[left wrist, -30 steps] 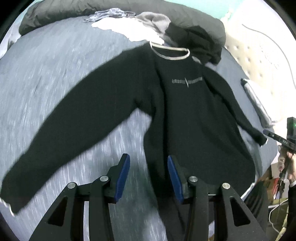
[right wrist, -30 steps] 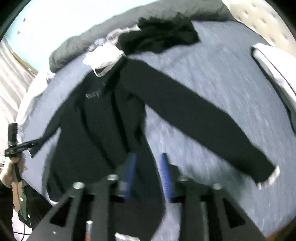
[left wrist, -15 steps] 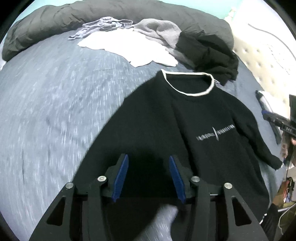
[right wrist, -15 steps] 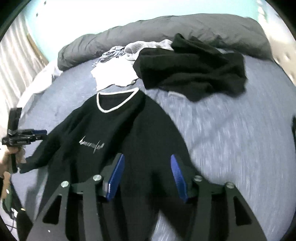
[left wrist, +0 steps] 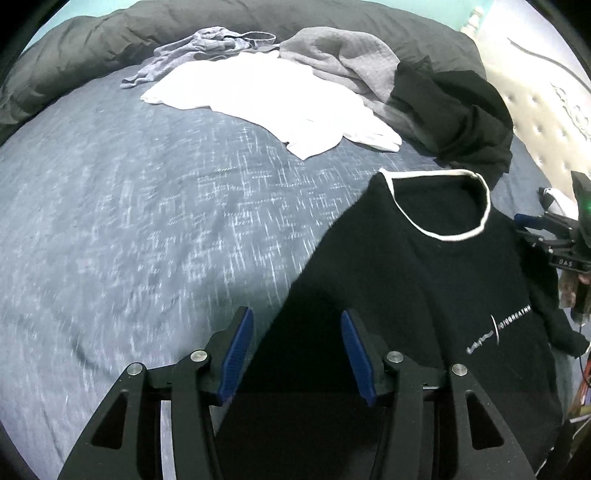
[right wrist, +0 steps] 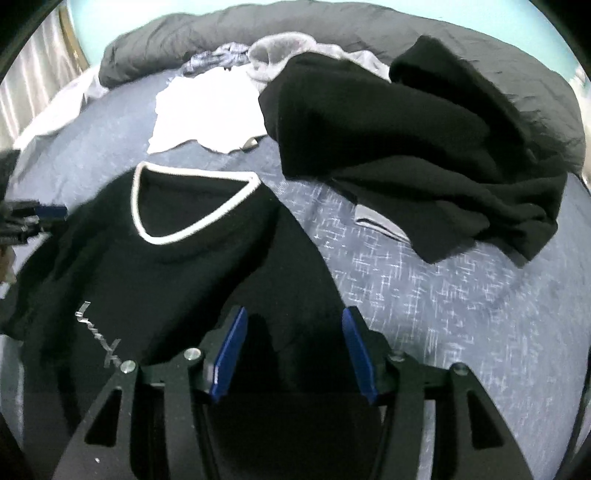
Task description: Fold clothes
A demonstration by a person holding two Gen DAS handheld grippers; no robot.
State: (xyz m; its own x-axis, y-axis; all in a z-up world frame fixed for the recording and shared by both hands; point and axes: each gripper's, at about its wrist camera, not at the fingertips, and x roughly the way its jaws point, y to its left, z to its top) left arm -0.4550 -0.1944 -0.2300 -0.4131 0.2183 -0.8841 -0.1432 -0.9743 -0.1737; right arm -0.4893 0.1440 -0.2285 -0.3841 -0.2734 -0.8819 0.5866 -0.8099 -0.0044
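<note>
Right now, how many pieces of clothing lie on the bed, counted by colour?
Black: 2, the sweater with white collar trim and the crumpled black garment
White: 1, the white shirt
Grey: 1, the grey garment
Blue-grey: 1, the small crumpled piece
Total: 5

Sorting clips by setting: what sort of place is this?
Likely a bedroom: clothes lie on a bed's blue-grey bedspread, with a tufted headboard beside it and a dark rolled duvet behind.
</note>
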